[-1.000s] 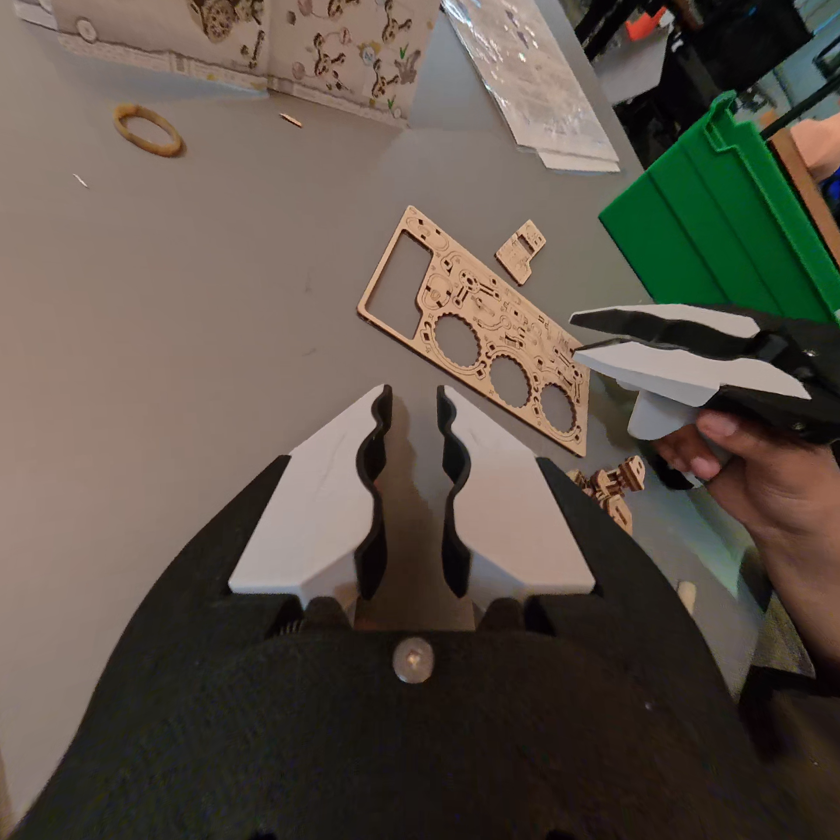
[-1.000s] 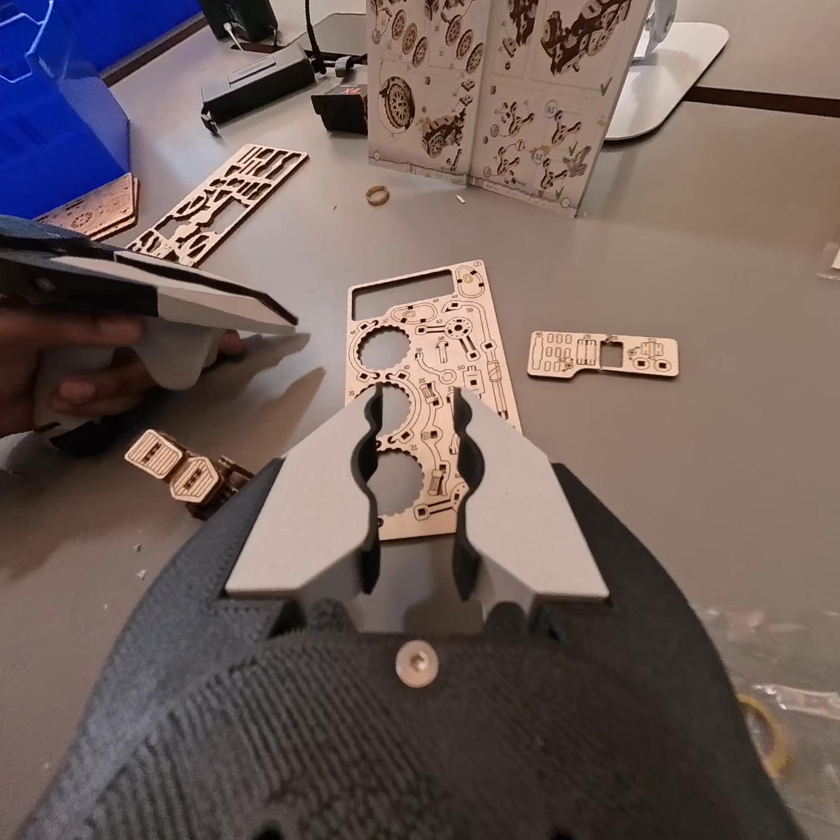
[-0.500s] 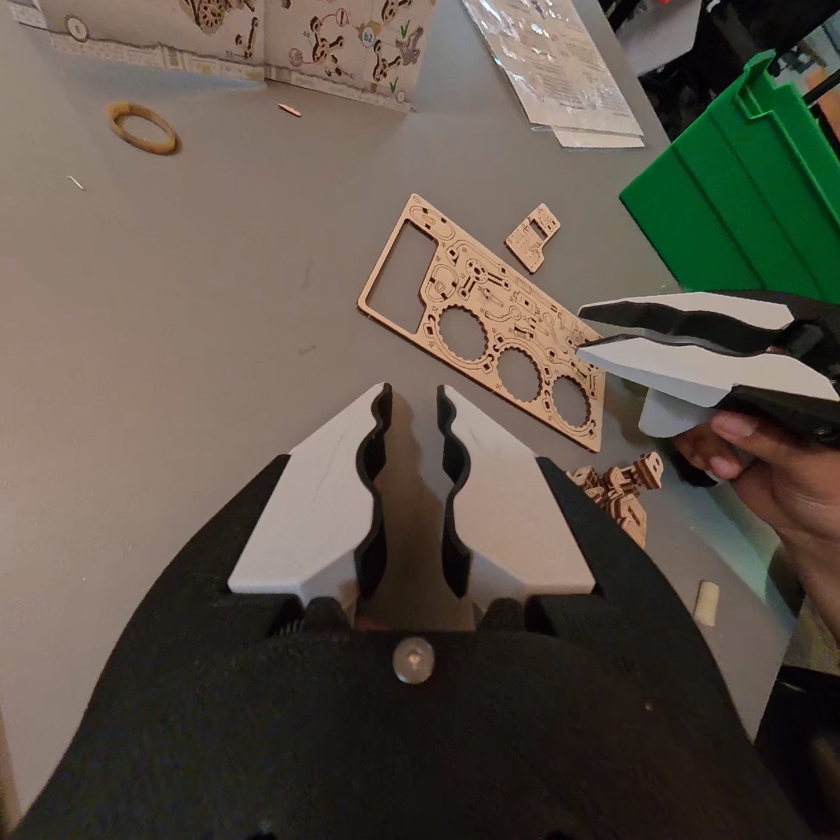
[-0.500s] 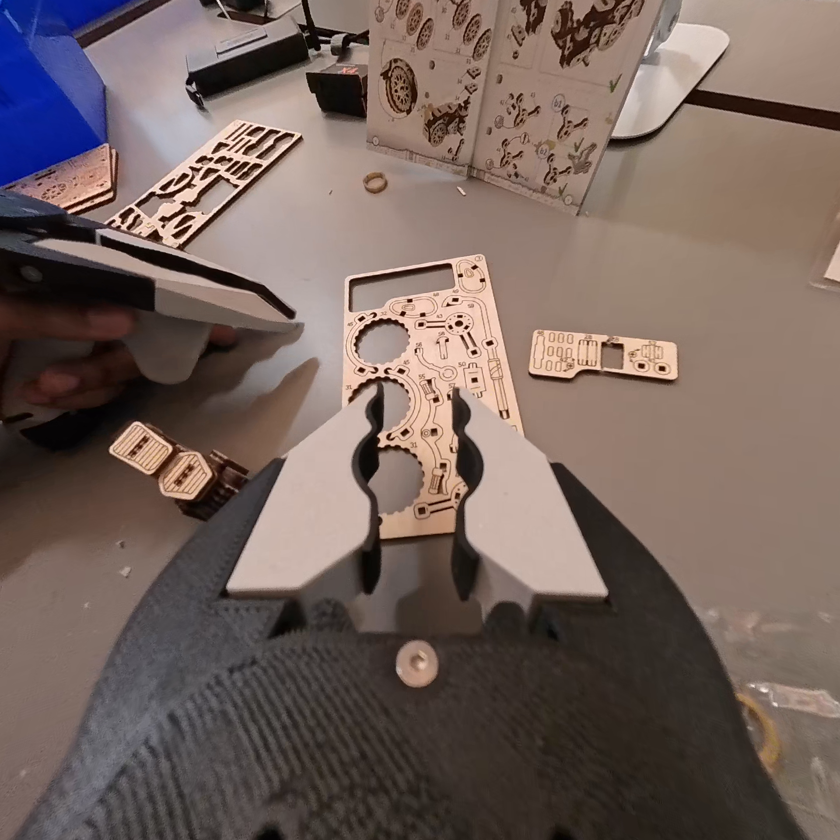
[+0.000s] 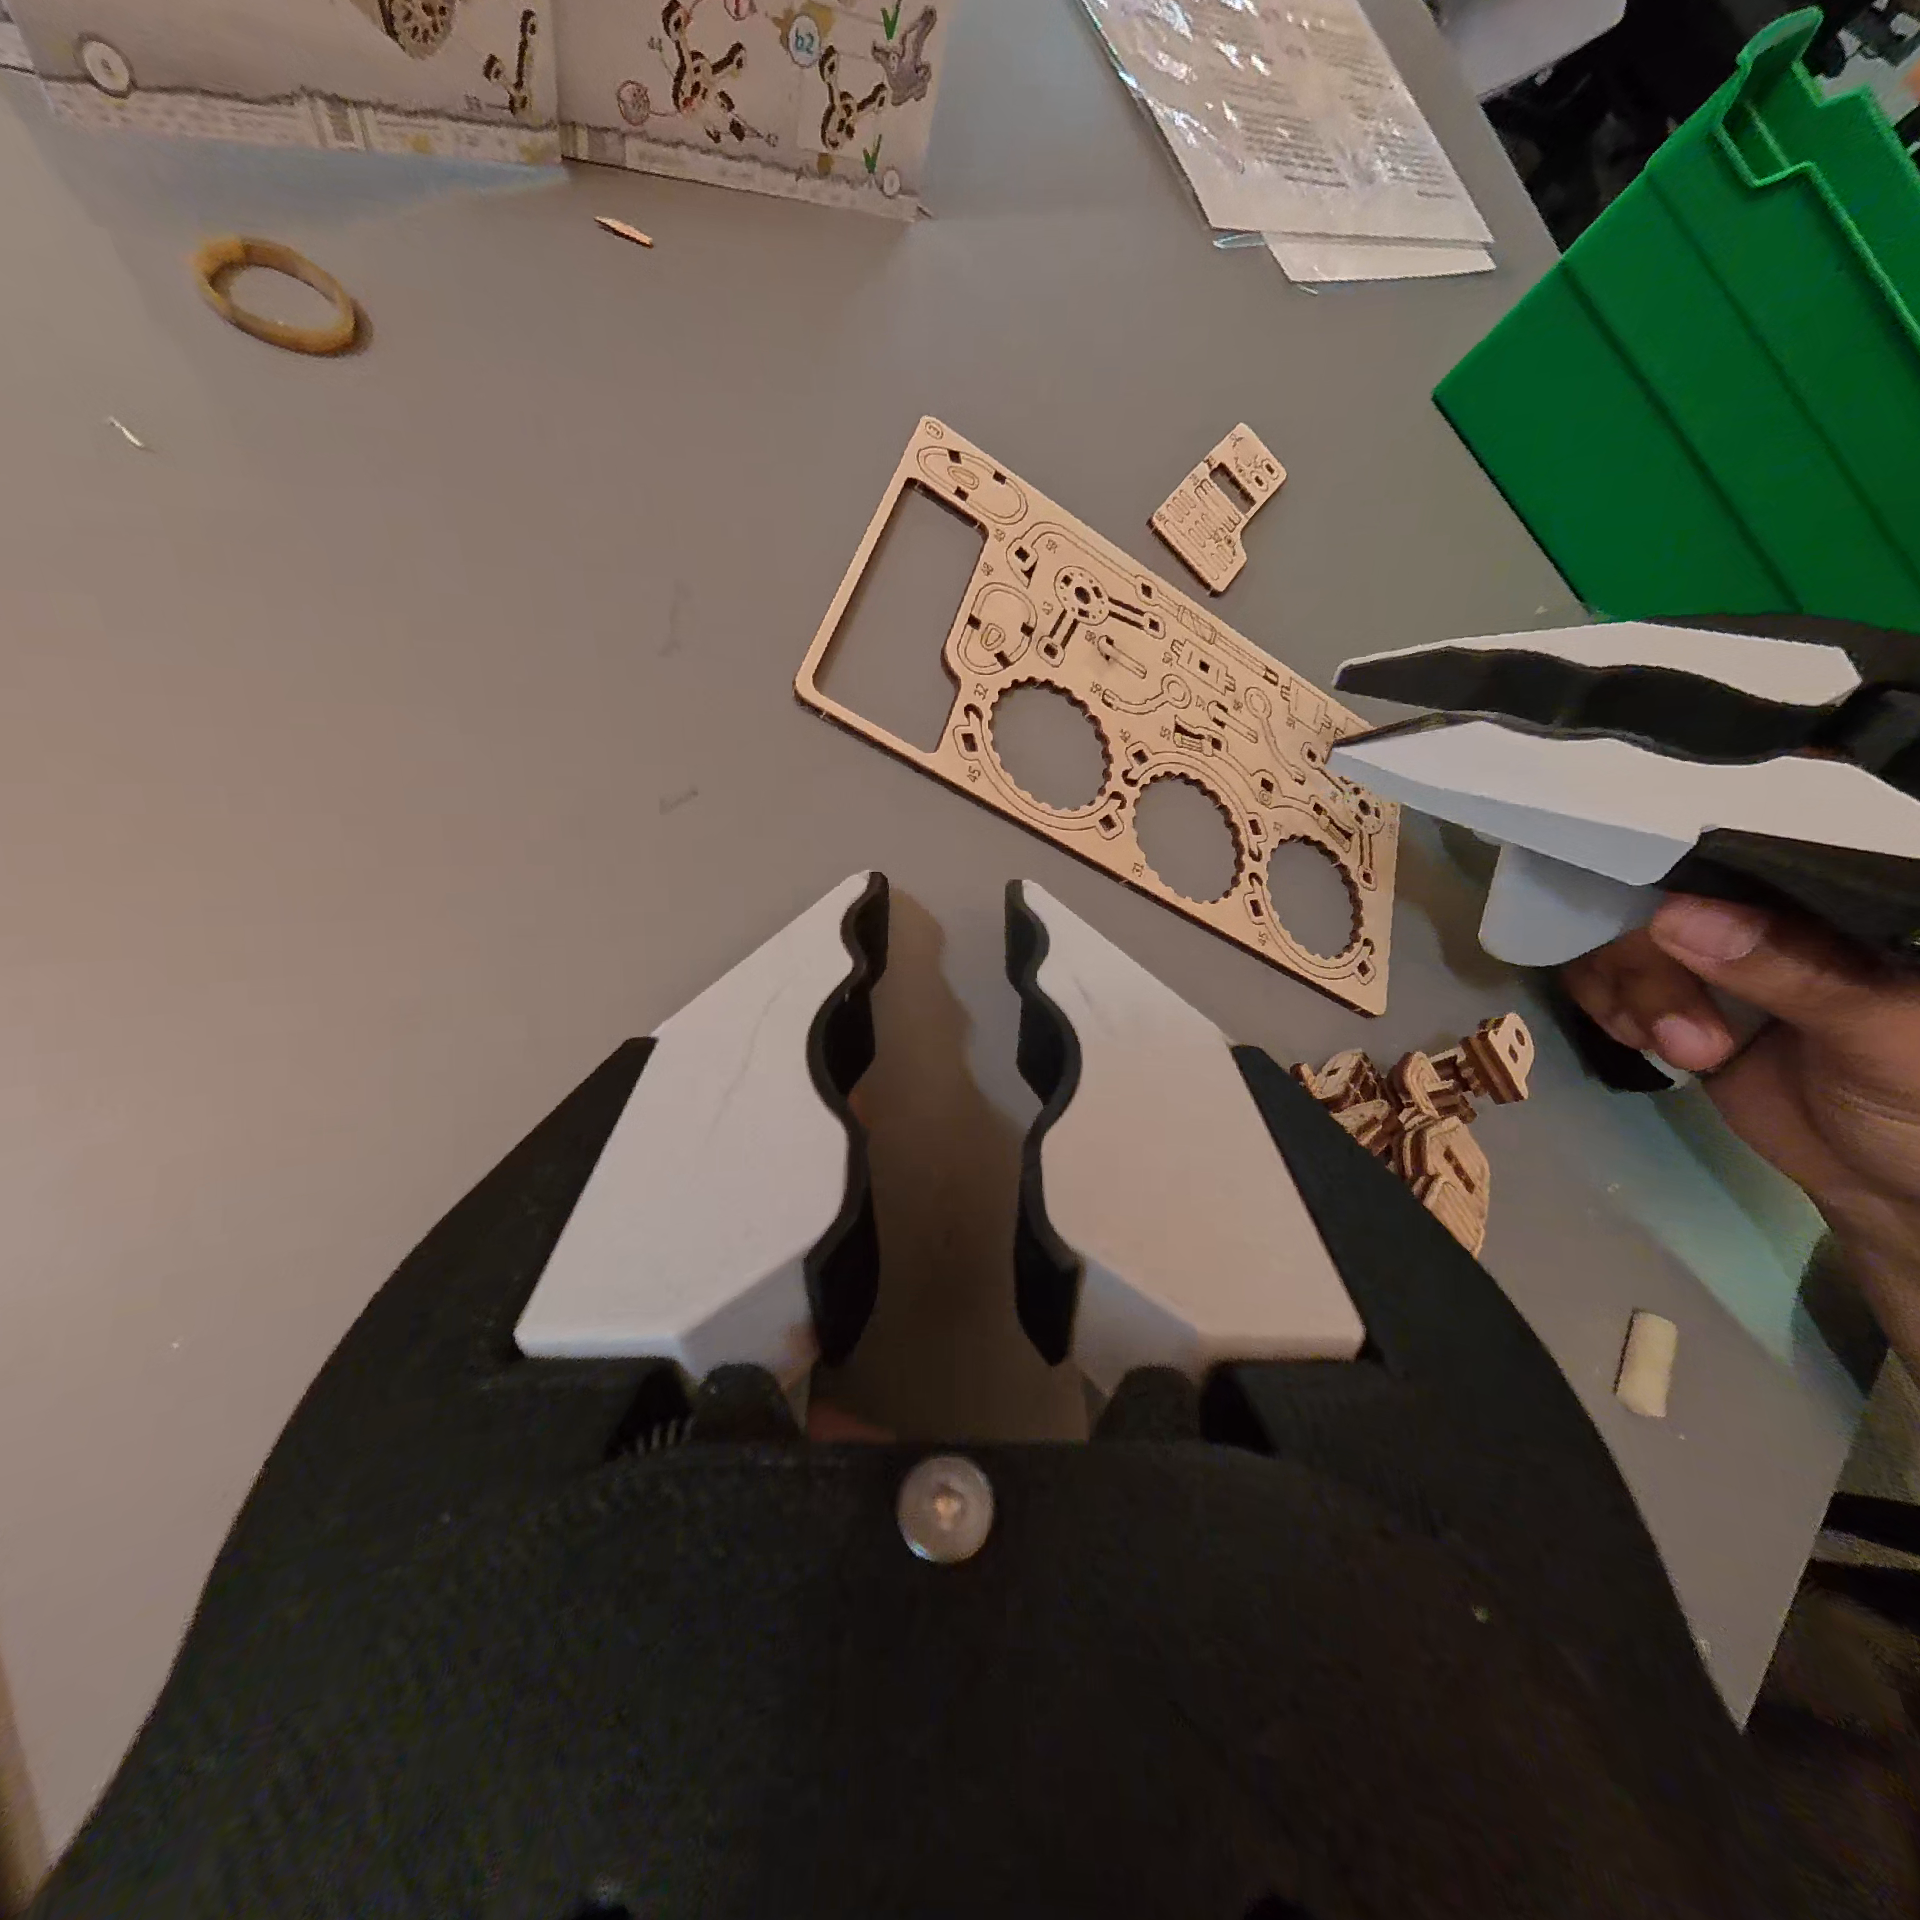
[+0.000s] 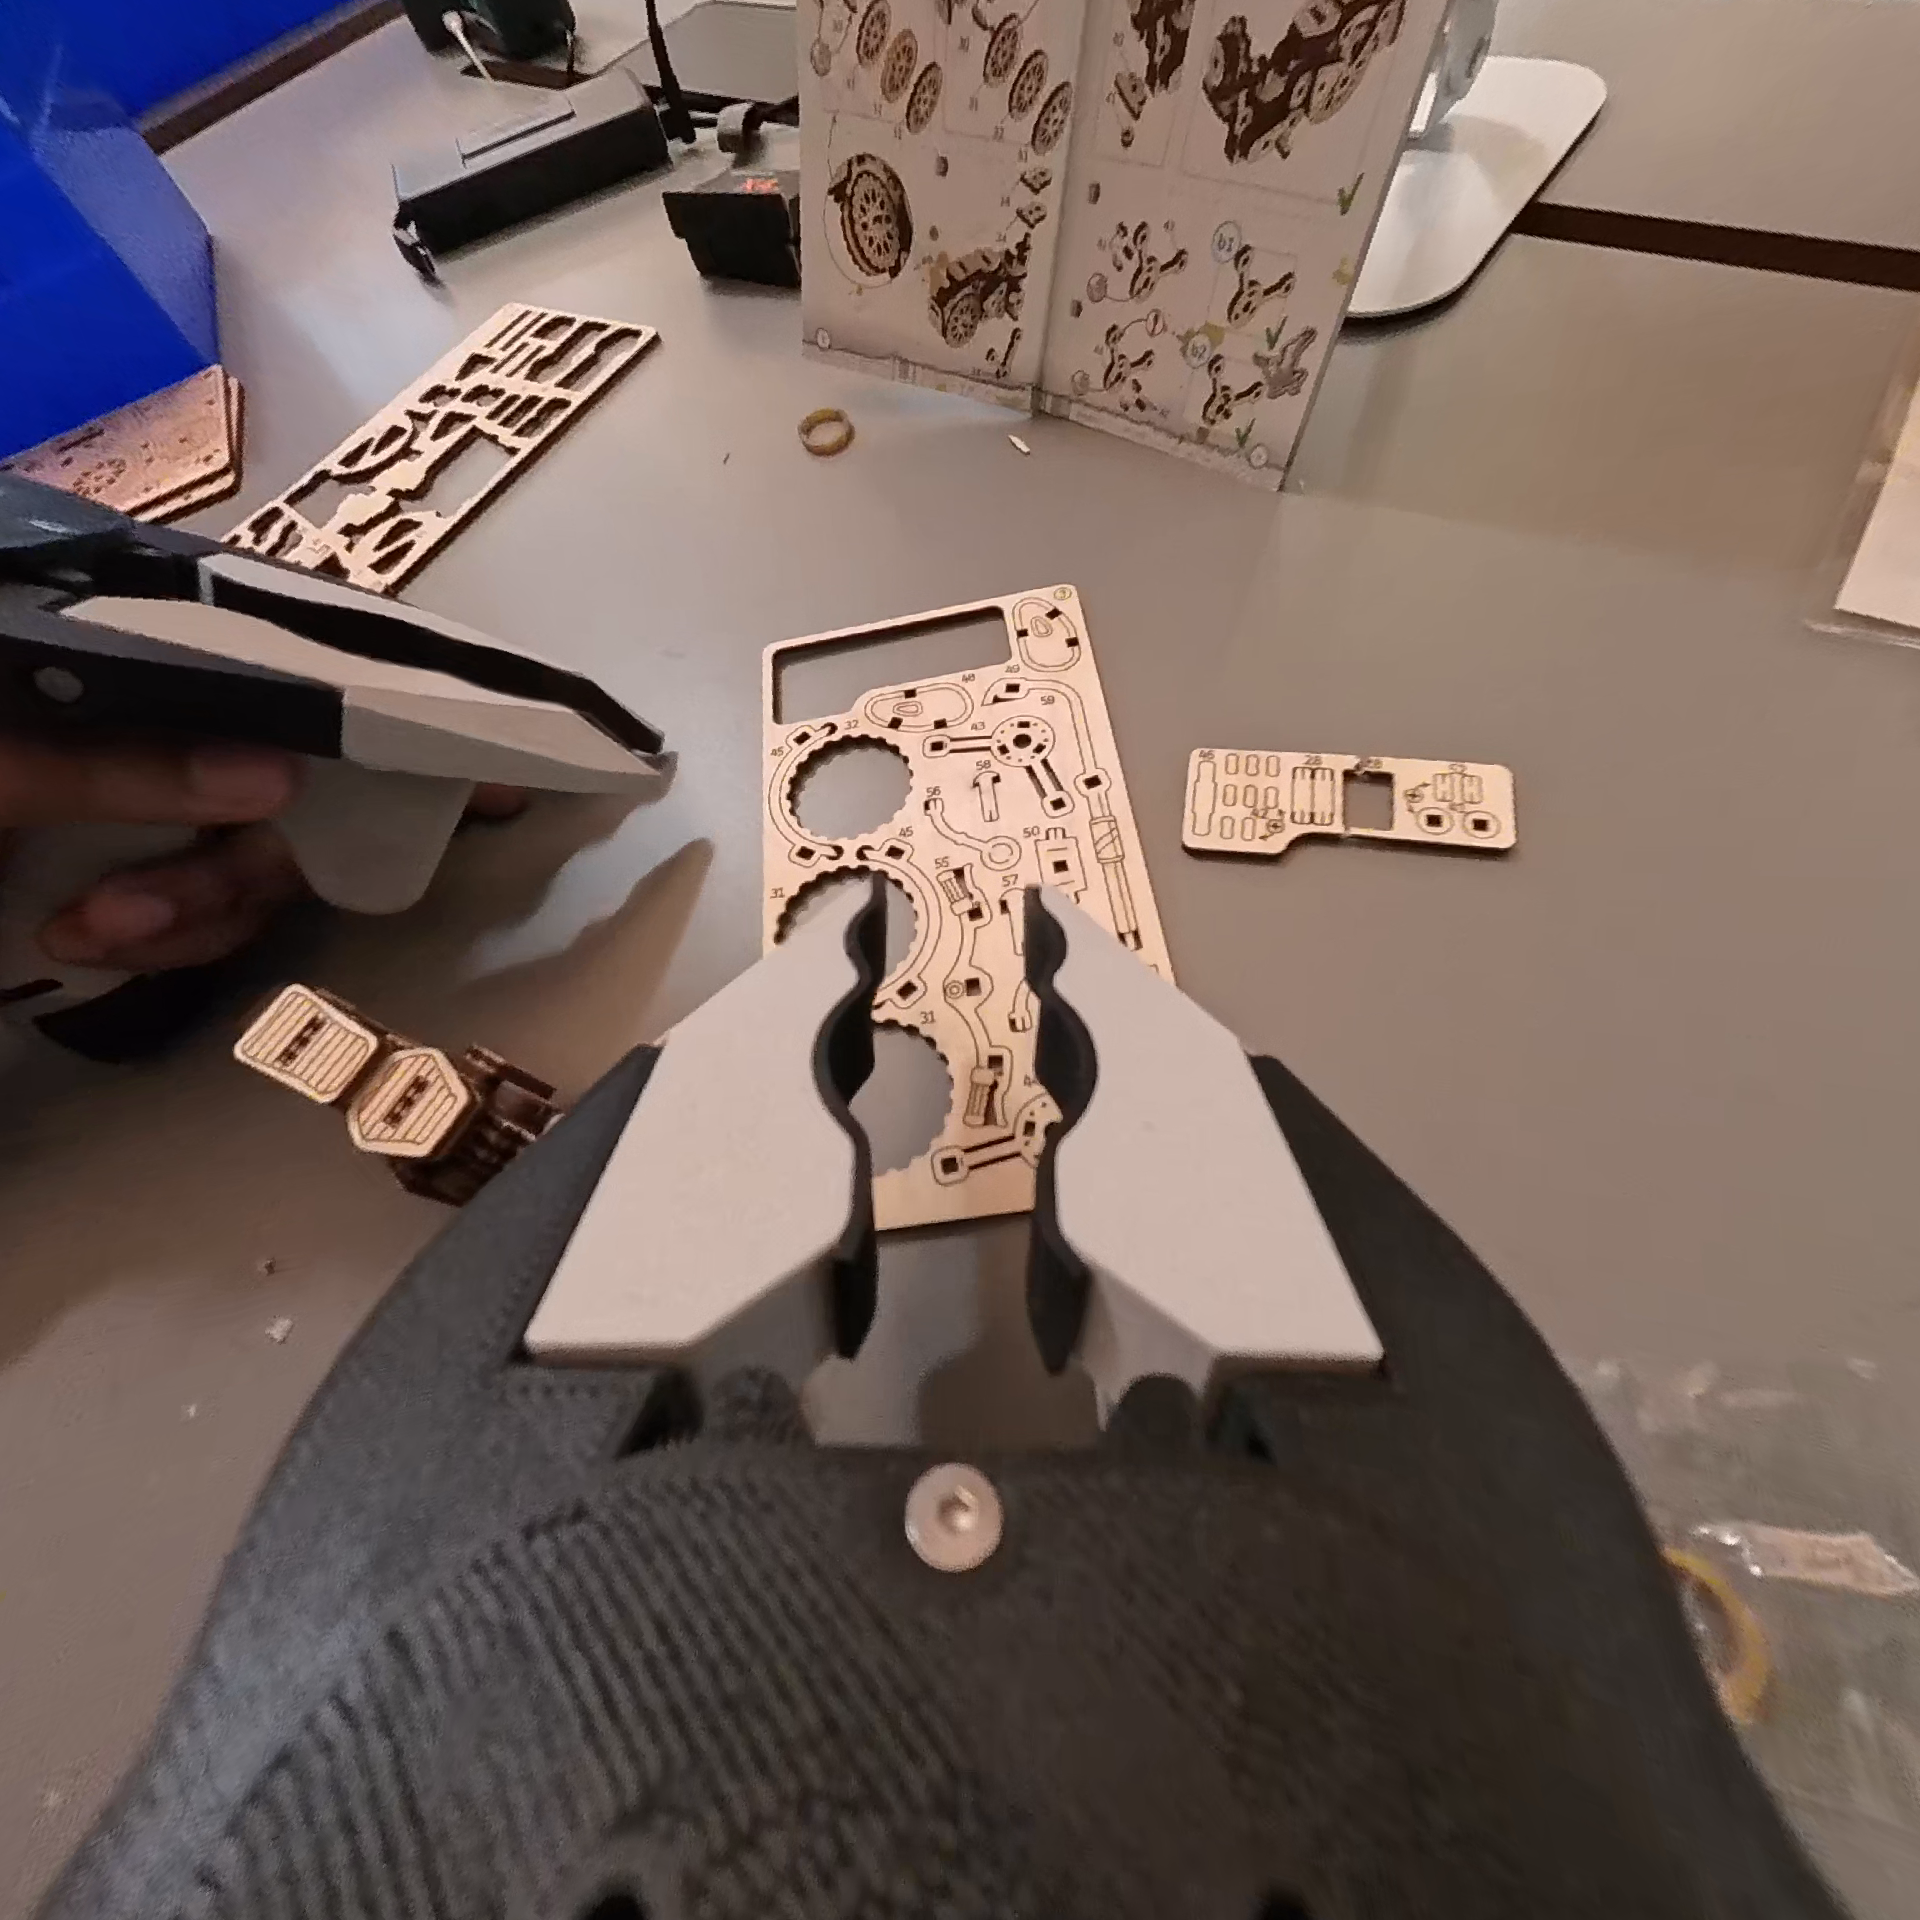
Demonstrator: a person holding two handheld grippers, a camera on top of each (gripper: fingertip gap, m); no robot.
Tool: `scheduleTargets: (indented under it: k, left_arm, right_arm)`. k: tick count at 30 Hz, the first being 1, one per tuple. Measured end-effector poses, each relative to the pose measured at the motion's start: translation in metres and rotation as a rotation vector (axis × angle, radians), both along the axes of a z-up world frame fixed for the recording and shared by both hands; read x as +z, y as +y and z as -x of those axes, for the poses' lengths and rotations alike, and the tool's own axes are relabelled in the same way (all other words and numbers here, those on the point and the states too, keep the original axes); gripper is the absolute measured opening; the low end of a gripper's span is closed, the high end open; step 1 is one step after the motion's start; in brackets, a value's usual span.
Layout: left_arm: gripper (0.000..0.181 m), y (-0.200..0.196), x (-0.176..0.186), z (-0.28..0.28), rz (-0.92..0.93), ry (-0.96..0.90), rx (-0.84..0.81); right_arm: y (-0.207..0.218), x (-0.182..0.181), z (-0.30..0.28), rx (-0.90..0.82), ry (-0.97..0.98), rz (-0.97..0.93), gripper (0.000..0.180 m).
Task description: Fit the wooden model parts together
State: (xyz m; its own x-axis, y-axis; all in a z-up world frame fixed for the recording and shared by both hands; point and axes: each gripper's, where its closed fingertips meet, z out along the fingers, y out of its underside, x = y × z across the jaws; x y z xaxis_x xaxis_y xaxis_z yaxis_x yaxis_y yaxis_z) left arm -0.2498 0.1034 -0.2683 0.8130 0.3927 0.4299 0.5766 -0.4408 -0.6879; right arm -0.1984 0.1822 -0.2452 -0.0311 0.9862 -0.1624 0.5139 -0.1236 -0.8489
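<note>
A laser-cut wooden parts sheet (image 5: 914, 582) with three toothed round holes lies flat mid-table; it also shows in the right wrist view (image 6: 1049, 748). A part-built wooden model (image 5: 1403, 1122) sits near the sheet's close end, also seen in the right wrist view (image 6: 405, 1101). My left gripper (image 5: 945, 894) is open and empty, above bare table left of the sheet. My right gripper (image 6: 951, 899) is open and empty, hovering over the sheet's near half. Each gripper shows in the other's view (image 5: 1340, 717) (image 6: 644, 748), held by a hand.
A small wooden sheet piece (image 6: 1351, 805) lies right of the main sheet. A standing instruction booklet (image 6: 1091, 208), a rubber ring (image 6: 828, 429), another cut-out sheet (image 6: 447, 457), a blue bin (image 6: 83, 239) and a green bin (image 5: 1714, 364) surround the work area.
Both grippers have drifted slightly towards the parts sheet and stay open. The right gripper's tips now sit over the sheet's edge in the left wrist view.
</note>
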Motion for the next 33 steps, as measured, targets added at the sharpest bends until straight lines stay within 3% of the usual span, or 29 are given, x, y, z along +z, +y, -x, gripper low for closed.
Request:
scheduleTargets:
  k: [22, 33]
  left_arm:
    - [0.025, 0.001, 0.002, -0.003, -0.029, -0.024, -0.018]
    - [0.02, 0.025, 0.002, 0.003, -0.022, -0.023, -0.054]
  right_arm:
    - [0.004, -0.009, 0.006, -0.034, -0.054, -0.037, 0.026]
    - [-0.008, 0.003, -0.017, 0.0, 0.017, -0.029, 0.028]
